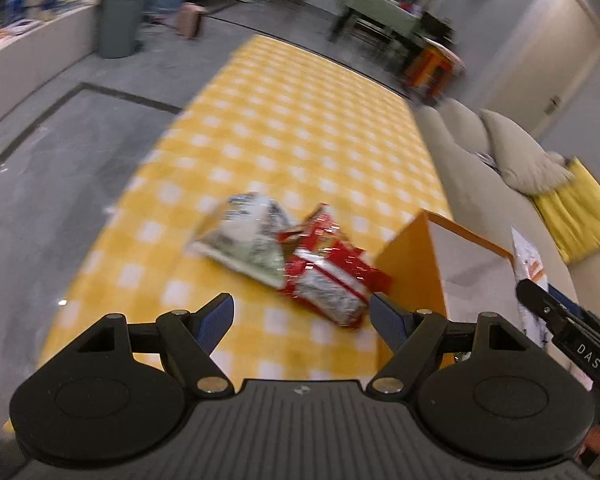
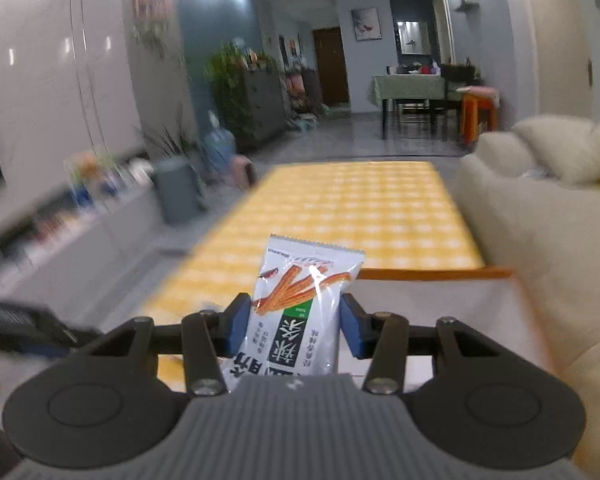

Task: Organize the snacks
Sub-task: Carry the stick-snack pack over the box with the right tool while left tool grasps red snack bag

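Observation:
In the left wrist view a grey-white snack bag (image 1: pixel 244 236) and a red snack bag (image 1: pixel 328 276) lie touching on the yellow checked tablecloth (image 1: pixel 292 128). My left gripper (image 1: pixel 302 316) is open and empty, just short of the red bag. An orange-rimmed box (image 1: pixel 440 264) with a white inside stands to their right. My right gripper (image 2: pixel 296 322) is shut on a white snack packet (image 2: pixel 300 300) with orange sticks printed on it, held above the box (image 2: pixel 432 273). The right gripper also shows in the left wrist view (image 1: pixel 564 332) over the box.
A beige sofa (image 1: pixel 480 168) with cushions runs along the table's right side. A grey bin (image 1: pixel 120 20) stands on the floor at far left by a low counter. A green-clothed dining table (image 2: pixel 412 88) and orange stool stand beyond the table.

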`<state>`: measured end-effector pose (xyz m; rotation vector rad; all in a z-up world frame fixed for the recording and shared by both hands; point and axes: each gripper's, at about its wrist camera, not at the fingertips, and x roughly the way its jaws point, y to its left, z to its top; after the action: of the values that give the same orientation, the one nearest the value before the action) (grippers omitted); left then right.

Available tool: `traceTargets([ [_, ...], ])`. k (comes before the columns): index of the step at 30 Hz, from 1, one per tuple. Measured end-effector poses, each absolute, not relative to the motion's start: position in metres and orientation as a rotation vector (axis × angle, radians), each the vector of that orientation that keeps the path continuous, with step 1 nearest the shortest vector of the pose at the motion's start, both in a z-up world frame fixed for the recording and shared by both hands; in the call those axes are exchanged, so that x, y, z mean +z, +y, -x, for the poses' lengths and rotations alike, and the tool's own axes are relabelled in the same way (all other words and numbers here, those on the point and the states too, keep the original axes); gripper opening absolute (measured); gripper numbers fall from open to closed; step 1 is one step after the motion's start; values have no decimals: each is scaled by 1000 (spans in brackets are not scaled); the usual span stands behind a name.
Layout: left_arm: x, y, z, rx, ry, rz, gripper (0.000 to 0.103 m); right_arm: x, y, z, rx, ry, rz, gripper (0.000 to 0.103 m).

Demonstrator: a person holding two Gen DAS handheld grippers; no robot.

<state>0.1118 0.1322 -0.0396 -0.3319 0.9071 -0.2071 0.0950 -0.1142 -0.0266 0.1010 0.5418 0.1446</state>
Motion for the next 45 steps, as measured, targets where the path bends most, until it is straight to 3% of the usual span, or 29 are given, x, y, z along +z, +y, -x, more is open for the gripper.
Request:
traceTargets([
  [6, -77, 98, -169, -393, 966, 150, 88, -49, -175, -84, 46, 547, -169, 47],
  [19, -136, 82, -234, -494, 1072, 99, 86, -76, -201, -104, 80, 634, -291, 47],
  [21, -143, 79, -241, -493, 1084, 75, 87, -77, -200, -104, 87, 636, -294, 47],
  [23, -151, 75, -247, -500, 1091, 59, 97, -76, -199, -98, 96, 638, -296, 47],
  [27, -158, 74, -252, -530, 1120, 131, 97, -79, -194, -98, 111, 650, -283, 47],
  [35, -155, 82, -246, -560, 1201, 277, 52, -88, -196, -104, 107, 693, -285, 47],
  [40, -134, 72, -231, -543, 1181, 178, 36, -95, -196, -106, 103, 739, -307, 47],
  [45, -106, 57, -203, -524, 1155, -40, 28, -92, -200, -104, 100, 724, -322, 47],
])
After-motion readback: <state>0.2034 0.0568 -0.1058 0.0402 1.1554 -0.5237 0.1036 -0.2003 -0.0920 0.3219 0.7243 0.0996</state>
